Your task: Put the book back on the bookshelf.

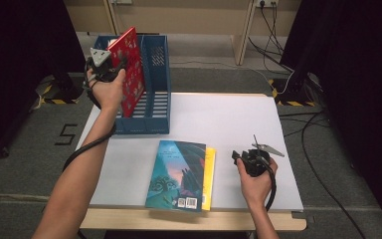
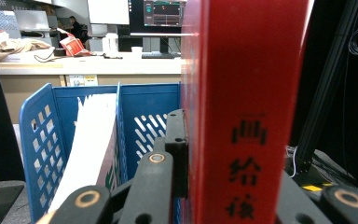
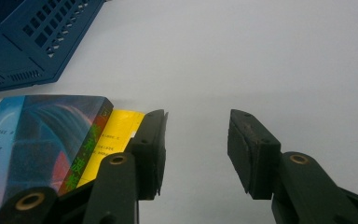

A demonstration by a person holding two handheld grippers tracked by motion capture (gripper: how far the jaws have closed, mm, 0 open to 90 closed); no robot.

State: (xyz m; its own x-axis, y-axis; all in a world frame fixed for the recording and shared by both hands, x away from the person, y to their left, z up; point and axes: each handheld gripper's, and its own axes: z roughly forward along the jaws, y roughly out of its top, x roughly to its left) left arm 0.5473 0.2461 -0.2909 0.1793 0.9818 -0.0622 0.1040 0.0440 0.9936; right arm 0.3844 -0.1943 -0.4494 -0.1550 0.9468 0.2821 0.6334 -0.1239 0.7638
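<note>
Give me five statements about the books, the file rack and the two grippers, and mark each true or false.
1. The left gripper grips the red book upright at the blue file rack. True.
2. The right gripper is shut on the yellow book. False: its jaws stand open over bare table.
3. The teal book lies on top of the yellow book. True.
4. The file rack stands at the table's right edge. False: it stands at the far left.
5. The rack already holds something white. True.

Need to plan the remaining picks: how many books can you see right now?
3: a red book held upright in the blue rack by the left tongs; a blue book stacked on a yellow book. More may be hidden.
</note>
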